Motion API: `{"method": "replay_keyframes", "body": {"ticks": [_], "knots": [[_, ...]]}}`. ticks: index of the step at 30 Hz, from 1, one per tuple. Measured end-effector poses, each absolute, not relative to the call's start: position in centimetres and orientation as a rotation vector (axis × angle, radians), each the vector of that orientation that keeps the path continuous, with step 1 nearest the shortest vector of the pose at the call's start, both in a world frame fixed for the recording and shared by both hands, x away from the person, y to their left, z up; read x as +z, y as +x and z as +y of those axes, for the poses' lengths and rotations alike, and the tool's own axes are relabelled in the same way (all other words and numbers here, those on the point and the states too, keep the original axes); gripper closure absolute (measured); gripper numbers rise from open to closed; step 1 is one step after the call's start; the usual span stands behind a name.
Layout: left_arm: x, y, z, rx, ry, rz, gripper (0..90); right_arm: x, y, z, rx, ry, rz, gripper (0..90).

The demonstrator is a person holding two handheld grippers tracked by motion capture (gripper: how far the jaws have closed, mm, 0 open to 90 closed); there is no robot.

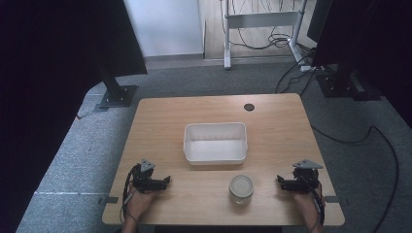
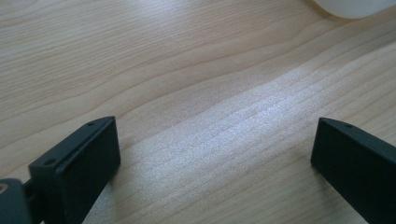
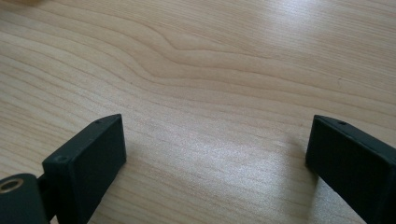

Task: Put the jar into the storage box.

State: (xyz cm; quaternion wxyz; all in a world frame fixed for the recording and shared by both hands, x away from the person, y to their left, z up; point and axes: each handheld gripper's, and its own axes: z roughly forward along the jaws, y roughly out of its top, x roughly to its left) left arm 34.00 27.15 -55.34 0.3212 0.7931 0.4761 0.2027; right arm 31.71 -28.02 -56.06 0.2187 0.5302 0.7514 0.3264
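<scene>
A white rectangular tub (image 1: 215, 142) sits in the middle of the wooden table (image 1: 160, 116), and I see nothing inside it. In front of it stands a glass jar (image 1: 241, 189) with a pale lid. My left gripper (image 1: 166, 181) rests low at the table's front left, pointing right toward the jar; its jaws stand wide apart over bare wood (image 2: 210, 135). My right gripper (image 1: 280, 180) lies at the front right, pointing left toward the jar, also open over bare wood (image 3: 215, 140). A white rounded edge (image 2: 355, 7) shows at the top right of the left gripper view.
A round cable hole (image 1: 249, 107) sits near the table's far edge. Beyond the table are grey carpet, black stands (image 1: 115, 92) at left and right, a white desk frame (image 1: 262, 22) and loose cables (image 1: 359, 138).
</scene>
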Motion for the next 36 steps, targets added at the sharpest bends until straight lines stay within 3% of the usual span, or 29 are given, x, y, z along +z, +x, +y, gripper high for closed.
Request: {"method": "replay_keyframes", "body": {"ticks": [36], "knots": [[-54.4, 32.2, 27.1, 0.520, 2.046, 1.189, 7.8, -56.1, 31.7, -28.0, 0.906, 1.466, 2.081, 4.5]]}}
